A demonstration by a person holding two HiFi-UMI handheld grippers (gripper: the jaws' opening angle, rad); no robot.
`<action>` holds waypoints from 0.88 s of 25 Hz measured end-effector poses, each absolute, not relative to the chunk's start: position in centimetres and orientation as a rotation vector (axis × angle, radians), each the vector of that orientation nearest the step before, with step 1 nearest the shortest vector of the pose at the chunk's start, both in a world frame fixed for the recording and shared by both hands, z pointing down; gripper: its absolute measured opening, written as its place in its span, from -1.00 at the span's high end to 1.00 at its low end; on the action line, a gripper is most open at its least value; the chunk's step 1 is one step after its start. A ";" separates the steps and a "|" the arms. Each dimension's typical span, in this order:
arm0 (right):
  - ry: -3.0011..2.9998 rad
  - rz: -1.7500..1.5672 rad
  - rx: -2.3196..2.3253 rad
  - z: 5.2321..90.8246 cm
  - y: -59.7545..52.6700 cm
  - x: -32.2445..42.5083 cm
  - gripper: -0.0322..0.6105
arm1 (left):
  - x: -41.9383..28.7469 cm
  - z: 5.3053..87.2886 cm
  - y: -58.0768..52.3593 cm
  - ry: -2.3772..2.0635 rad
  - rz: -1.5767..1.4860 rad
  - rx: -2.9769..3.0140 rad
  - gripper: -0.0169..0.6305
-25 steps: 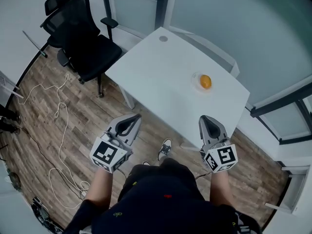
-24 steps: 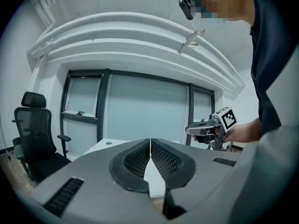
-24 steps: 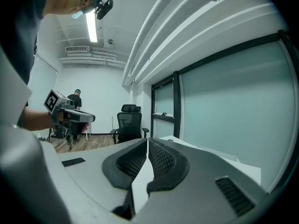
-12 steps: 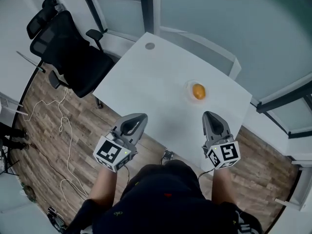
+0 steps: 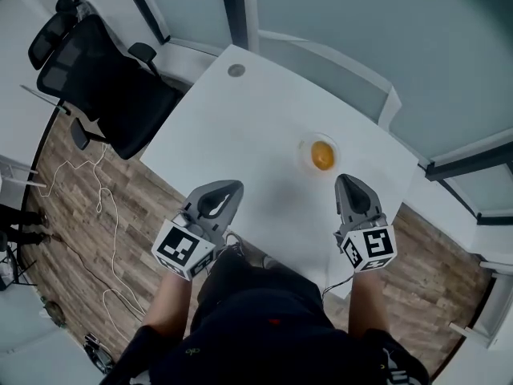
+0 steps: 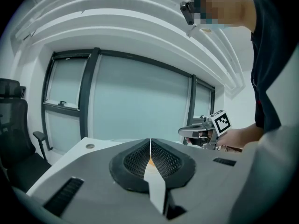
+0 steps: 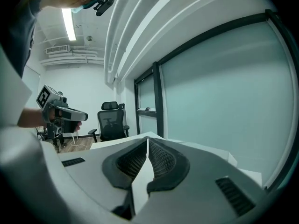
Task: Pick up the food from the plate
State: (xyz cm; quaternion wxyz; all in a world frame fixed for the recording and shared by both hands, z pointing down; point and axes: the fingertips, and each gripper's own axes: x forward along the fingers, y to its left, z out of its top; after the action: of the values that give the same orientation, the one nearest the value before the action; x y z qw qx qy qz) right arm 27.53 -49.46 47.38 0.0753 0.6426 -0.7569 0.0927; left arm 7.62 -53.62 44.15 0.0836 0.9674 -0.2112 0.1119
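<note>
An orange, rounded piece of food [image 5: 322,155] lies on a small pale plate [image 5: 305,160] toward the right side of the white table [image 5: 240,127]. My left gripper [image 5: 225,191] hovers over the table's near edge, left of the plate, jaws shut and empty. My right gripper [image 5: 347,183] hangs just in front of and to the right of the plate, also shut and empty. In the left gripper view the shut jaws [image 6: 150,143] show a sliver of orange behind them. The right gripper view shows its shut jaws [image 7: 148,143] above the tabletop.
A black office chair [image 5: 92,74] stands left of the table on the wood floor, with a white cable [image 5: 108,231] trailing nearby. A round grommet [image 5: 236,70] sits in the table's far corner. Glass partitions and a dark frame [image 5: 232,10] close off the far side.
The person has stepped up to the table. Both grippers now reach over its near edge, and the plate lies much closer to the right gripper. Both jaws stayed shut.
</note>
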 end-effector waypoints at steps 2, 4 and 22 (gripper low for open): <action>-2.241 0.294 1.924 48.0 -50.4 27.7 0.81 | 7.7 44.4 -54.5 -0.616 0.338 2.868 0.88; -2.207 0.306 1.908 48.5 -51.2 27.5 0.81 | 7.8 44.6 -55.4 -0.588 0.336 2.870 0.88; -1.793 0.622 1.695 65.5 -59.2 31.2 -0.18 | 6.1 47.4 -61.5 -0.503 0.387 2.822 0.88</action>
State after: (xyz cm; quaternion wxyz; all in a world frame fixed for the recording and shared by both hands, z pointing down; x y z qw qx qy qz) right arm 31.21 -59.23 65.50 0.2941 0.6368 -0.6733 0.2338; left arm 6.13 -61.49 47.39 0.1240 0.9681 -0.1727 0.1327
